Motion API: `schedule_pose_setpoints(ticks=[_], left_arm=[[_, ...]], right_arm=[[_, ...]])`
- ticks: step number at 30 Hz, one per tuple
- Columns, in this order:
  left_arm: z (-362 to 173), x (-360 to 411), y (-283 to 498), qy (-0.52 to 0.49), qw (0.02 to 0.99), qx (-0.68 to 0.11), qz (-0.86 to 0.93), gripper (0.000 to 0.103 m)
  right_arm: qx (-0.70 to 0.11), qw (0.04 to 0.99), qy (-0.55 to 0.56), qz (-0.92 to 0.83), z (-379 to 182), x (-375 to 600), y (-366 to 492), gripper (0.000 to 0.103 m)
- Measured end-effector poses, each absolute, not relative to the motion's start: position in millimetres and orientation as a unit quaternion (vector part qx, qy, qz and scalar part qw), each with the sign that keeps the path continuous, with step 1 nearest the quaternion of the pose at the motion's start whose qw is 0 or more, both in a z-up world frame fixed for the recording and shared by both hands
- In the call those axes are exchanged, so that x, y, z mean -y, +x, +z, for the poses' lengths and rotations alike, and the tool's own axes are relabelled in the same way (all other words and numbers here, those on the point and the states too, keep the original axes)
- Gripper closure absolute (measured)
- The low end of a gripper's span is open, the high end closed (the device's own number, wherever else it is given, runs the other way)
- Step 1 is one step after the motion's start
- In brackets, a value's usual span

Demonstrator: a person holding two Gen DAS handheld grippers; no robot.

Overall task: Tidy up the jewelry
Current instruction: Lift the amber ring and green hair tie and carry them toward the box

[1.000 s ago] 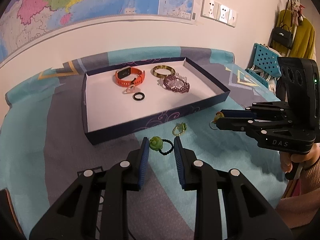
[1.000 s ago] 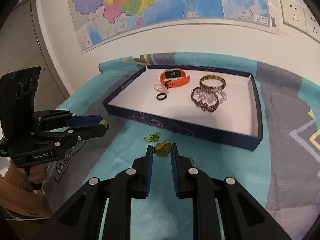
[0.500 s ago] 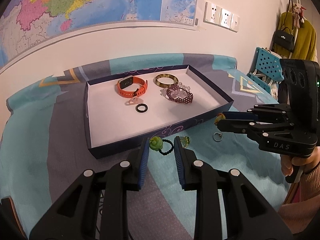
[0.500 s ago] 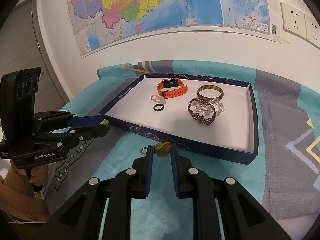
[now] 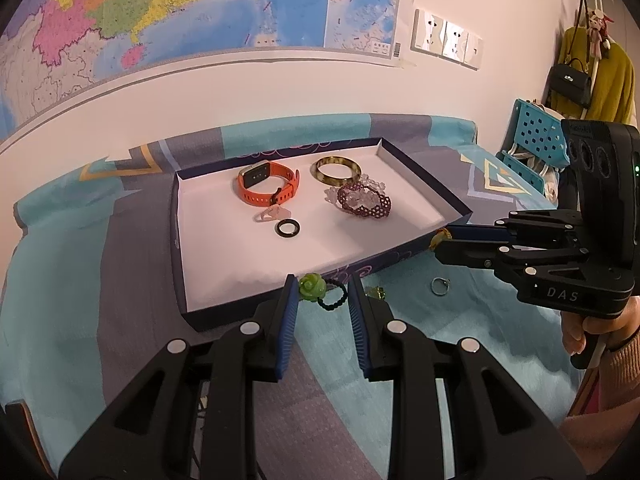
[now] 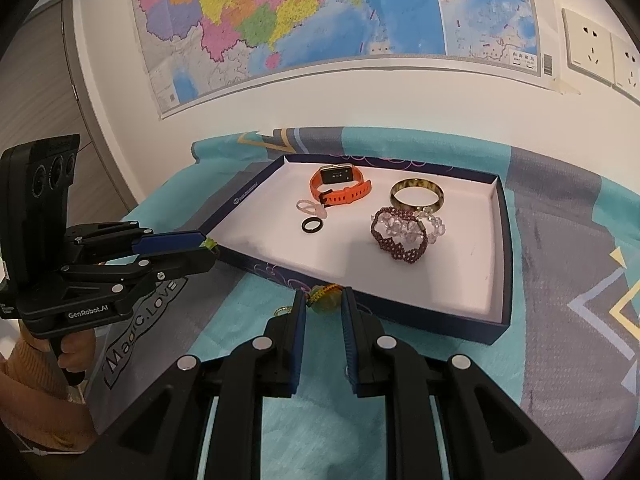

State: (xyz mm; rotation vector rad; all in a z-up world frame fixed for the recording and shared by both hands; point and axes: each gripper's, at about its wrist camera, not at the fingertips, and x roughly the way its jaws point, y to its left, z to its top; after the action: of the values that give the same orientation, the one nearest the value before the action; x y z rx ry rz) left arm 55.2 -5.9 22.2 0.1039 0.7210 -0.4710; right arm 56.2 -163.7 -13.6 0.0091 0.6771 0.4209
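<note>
Your left gripper (image 5: 320, 300) is clamped on the green rose ring (image 5: 313, 287), lifted just short of the tray's (image 5: 179, 264) near wall. Your right gripper (image 6: 323, 304) pinches a small yellowish piece (image 6: 322, 299), a charm as far as the view lets me judge. Both are mid-carry. Next, take each over the wall toward 12 o'clock and let go on bare white floor, clear of the watch (image 5: 269, 187) at 11, the bangle (image 5: 337, 169) at 1 and the black ring (image 5: 288, 228). A silver ring (image 5: 440, 285) at 3 o'clock waits on the cloth (image 5: 60, 280).
</note>
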Motion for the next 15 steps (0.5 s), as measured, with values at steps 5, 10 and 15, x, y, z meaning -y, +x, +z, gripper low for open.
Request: schedule_pose_setpoints(ticks=[5,10,15], left_arm=[[25.7,7.4,59.5,0.052,0.909,-0.345,-0.226,0.077],[25.2,8.8,64.4,0.05,0.908,-0.347,-0.228,0.077],[25.6,10.5,68.5,0.05,0.908,-0.347,-0.228,0.077]], right_arm=[[-0.328,0.923,0.003,0.203,-11.2,164.7,59.6,0.087],[-0.326,0.923,0.003,0.202,-10.4,165.8,64.5,0.087],[-0.328,0.924,0.0,0.199,-10.6,167.3,69.0,0.087]])
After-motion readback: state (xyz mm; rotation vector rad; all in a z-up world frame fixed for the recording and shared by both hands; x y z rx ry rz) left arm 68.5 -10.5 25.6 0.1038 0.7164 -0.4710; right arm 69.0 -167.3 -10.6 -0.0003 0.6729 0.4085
